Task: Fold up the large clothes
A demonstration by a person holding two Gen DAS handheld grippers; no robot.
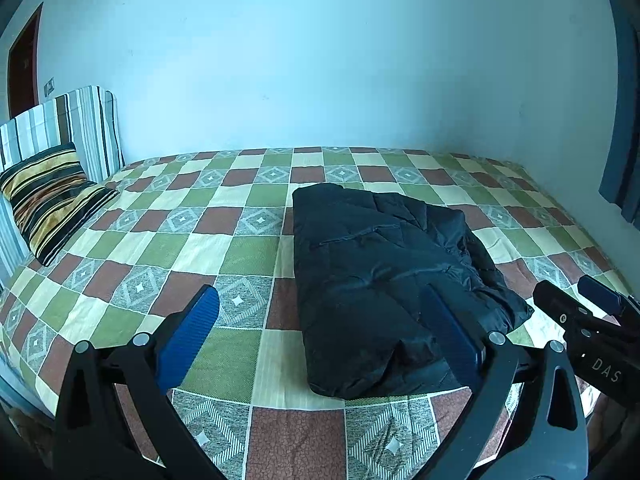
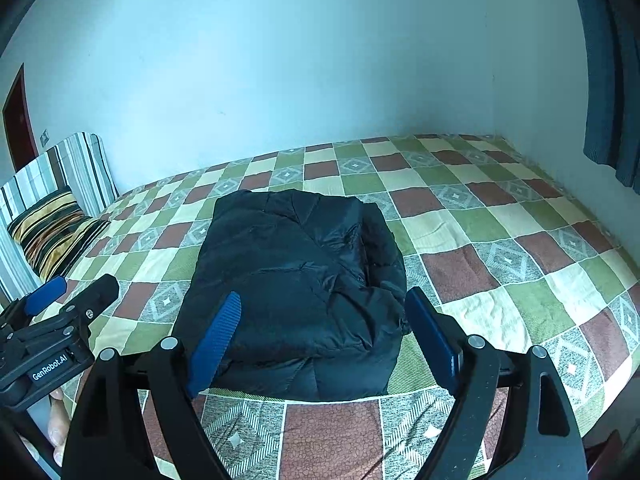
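Observation:
A black padded jacket (image 1: 376, 280) lies folded into a compact bundle on the checkered bedspread (image 1: 168, 248); it also shows in the right wrist view (image 2: 296, 288). My left gripper (image 1: 320, 320) is open and empty, held above the near edge of the bed with its right finger over the jacket's near end. My right gripper (image 2: 324, 324) is open and empty, held above the jacket's near edge. Each gripper shows in the other's view: the right one at the right edge (image 1: 576, 300), the left one at the left edge (image 2: 72, 292).
A striped pillow (image 1: 48, 196) leans against a striped headboard cushion (image 1: 80, 128) at the far left. A pale wall runs behind the bed. A dark blue curtain (image 2: 612, 80) hangs at the right. A dark door (image 1: 24, 60) is at the far left.

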